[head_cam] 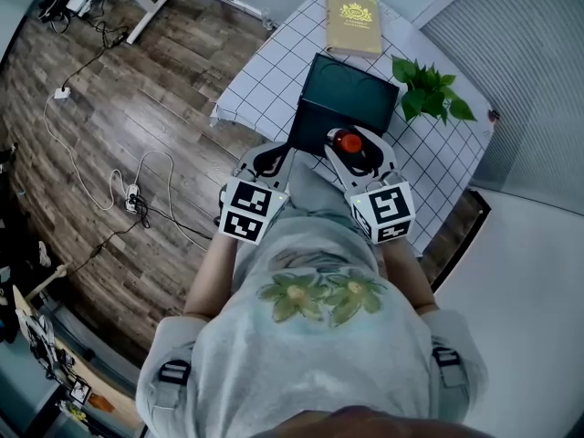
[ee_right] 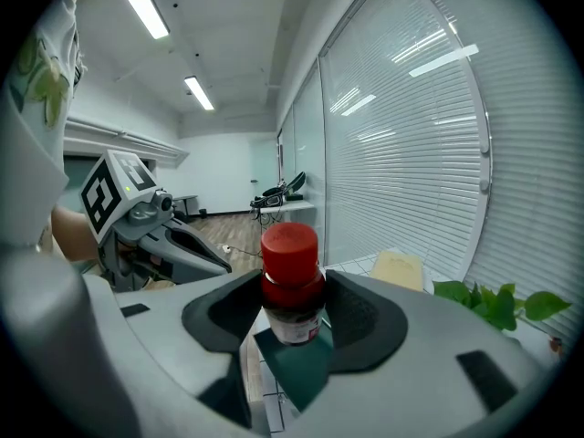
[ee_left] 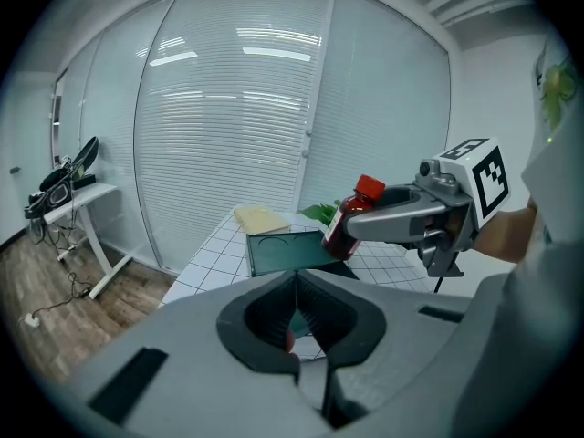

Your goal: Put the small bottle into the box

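Note:
The small bottle [head_cam: 347,141] is dark with a red cap and a white label. My right gripper [head_cam: 352,146] is shut on its body and holds it upright above the near edge of the dark green box [head_cam: 349,91]. In the right gripper view the bottle [ee_right: 292,286] stands between the pads, with the box [ee_right: 297,365] below. My left gripper [head_cam: 271,161] hovers beside it at the table's near edge, shut with nothing held. The left gripper view shows its jaws [ee_left: 296,286] closed, with the bottle [ee_left: 351,215] and the box [ee_left: 286,252] beyond.
The box lies on a table with a white grid cloth [head_cam: 274,57]. A yellow book [head_cam: 353,23] lies at the far edge and a green plant [head_cam: 427,89] stands to the right. Cables and a power strip [head_cam: 133,196] lie on the wooden floor at the left.

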A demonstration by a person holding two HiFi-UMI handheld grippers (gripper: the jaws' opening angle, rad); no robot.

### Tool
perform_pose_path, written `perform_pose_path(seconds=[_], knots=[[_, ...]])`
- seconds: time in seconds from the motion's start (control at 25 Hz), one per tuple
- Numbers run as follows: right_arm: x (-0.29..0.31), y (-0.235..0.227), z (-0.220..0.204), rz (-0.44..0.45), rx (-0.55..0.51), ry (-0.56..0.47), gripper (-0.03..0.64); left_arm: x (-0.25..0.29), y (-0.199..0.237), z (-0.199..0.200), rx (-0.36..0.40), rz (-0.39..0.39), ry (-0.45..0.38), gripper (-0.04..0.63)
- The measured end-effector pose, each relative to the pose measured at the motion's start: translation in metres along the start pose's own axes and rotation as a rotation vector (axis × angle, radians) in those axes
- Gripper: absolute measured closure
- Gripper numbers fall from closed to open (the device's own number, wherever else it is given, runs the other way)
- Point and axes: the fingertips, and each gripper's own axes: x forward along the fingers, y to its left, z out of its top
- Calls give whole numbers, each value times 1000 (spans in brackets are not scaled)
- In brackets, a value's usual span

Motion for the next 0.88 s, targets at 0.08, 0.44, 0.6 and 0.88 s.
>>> perform_pose_path(seconds=[0.08, 0.44, 0.6, 0.88], knots=[[2, -2, -2, 3, 0, 6, 400, 2, 1, 0, -5, 0, 2, 583], [14, -14, -9, 4, 21, 23, 399, 16, 15, 7, -13, 5, 11, 583], [21, -18, -12, 8, 19, 34, 400, 22, 20, 7, -24, 10, 13, 583], [29, -19, -20, 24, 4, 61, 399, 30, 24, 7, -36, 9, 19, 583]])
